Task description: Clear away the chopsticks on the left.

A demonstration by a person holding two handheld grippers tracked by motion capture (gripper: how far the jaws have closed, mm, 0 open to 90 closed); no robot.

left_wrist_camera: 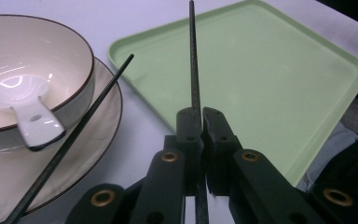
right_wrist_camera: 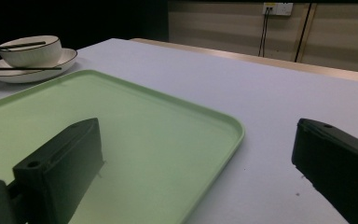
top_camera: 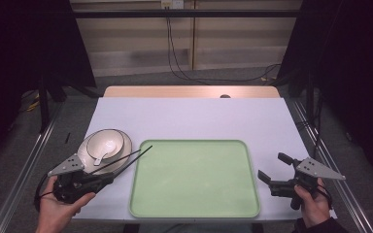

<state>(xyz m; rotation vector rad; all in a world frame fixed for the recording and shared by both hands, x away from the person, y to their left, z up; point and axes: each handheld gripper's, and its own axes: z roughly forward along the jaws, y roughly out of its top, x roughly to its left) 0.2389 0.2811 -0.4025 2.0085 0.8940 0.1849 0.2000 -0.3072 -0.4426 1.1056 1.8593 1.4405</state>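
My left gripper point(top_camera: 110, 177) point(left_wrist_camera: 201, 114) is at the table's front left, shut on a black chopstick point(top_camera: 135, 159) point(left_wrist_camera: 194, 60) that points over the corner of a green tray point(top_camera: 194, 177) point(left_wrist_camera: 270, 84). A second black chopstick point(top_camera: 121, 160) point(left_wrist_camera: 88, 112) runs slantwise just left of the jaws, over the rim of a cream plate point(top_camera: 83, 148) point(left_wrist_camera: 107, 98); whether it is gripped I cannot tell. On the plate stands a cream bowl point(top_camera: 114, 138) point(left_wrist_camera: 51, 51) with a white spoon point(top_camera: 102, 153) point(left_wrist_camera: 28, 107) in it. My right gripper point(top_camera: 273, 166) point(right_wrist_camera: 198, 161) is open and holds nothing, right of the tray.
The white table point(top_camera: 189, 116) has a wooden strip along its far edge. In the right gripper view the tray point(right_wrist_camera: 121, 121) lies ahead, with the bowl point(right_wrist_camera: 32, 53) and plate point(right_wrist_camera: 65, 58) far off at the left. Metal rails run along both sides of the table.
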